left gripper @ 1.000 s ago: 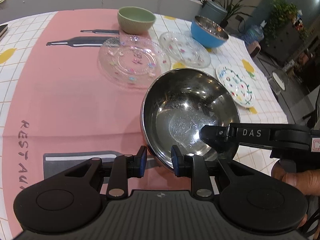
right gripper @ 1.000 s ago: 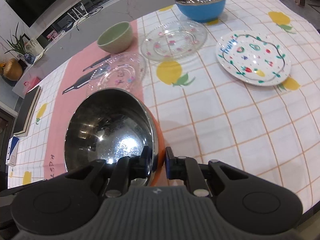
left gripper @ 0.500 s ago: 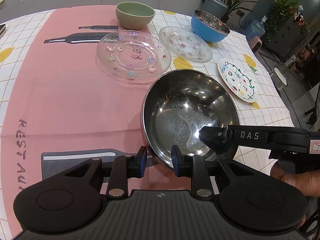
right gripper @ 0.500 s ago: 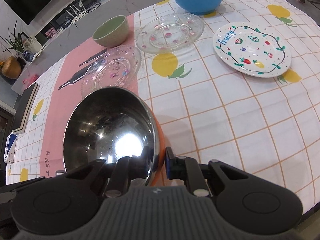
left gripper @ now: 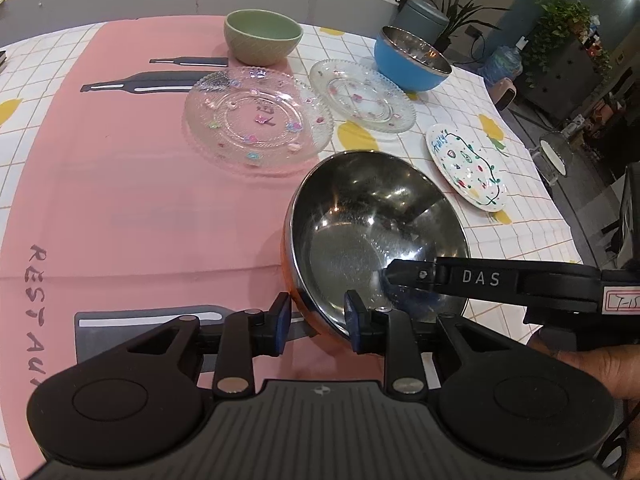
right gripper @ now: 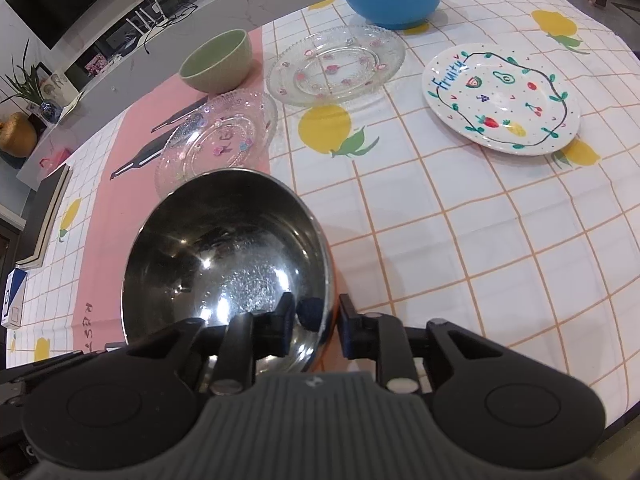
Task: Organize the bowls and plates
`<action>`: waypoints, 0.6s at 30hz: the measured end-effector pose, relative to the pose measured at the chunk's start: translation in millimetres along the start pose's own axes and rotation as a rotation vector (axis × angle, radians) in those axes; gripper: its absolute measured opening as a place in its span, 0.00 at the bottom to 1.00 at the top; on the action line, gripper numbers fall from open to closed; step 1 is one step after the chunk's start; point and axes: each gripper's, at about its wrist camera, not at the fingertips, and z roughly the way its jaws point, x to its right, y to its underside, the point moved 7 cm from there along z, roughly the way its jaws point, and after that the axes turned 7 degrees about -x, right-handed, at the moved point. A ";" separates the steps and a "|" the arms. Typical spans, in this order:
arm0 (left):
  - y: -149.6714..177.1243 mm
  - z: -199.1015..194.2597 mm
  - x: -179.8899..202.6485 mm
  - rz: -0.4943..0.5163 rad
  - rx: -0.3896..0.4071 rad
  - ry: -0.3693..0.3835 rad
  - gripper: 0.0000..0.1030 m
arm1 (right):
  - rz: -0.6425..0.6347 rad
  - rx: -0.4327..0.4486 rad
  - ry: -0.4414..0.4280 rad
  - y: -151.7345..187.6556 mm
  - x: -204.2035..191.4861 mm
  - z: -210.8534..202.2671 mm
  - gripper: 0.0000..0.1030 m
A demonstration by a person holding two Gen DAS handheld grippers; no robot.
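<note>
A steel bowl (left gripper: 360, 220) with an orange outside sits near the table's front edge, also seen in the right wrist view (right gripper: 224, 248). My left gripper (left gripper: 316, 318) straddles its near rim; its jaws are just starting to open, with the pads still at the wall. My right gripper (right gripper: 316, 320) straddles the rim from the other side. Its jaws are opening, and gaps show between the pads and the rim. One finger (left gripper: 420, 276) of the right gripper reaches across the bowl in the left wrist view.
Farther back stand a green bowl (left gripper: 262, 38), a blue steel-lined bowl (left gripper: 412, 64), two glass plates (left gripper: 258, 120) (left gripper: 362, 96) and a white fruit-print plate (left gripper: 466, 168). The table edge (right gripper: 624, 392) runs close on the right. A hand (left gripper: 592, 364) holds the right gripper.
The right gripper's fingers have spread apart from the bowl's rim. The left gripper and the bowl look almost unchanged.
</note>
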 end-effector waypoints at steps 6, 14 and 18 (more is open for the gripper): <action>-3.5 -0.7 -0.3 -0.004 0.007 0.005 0.43 | -0.004 0.016 0.019 -2.2 0.9 -3.6 0.37; -12.0 -8.1 -5.1 -0.023 0.040 0.009 0.55 | -0.042 0.105 0.071 -17.6 -2.8 -26.9 0.61; -24.0 -17.3 -13.0 -0.037 0.087 -0.001 0.58 | -0.063 0.178 0.088 -44.4 -8.1 -45.2 0.67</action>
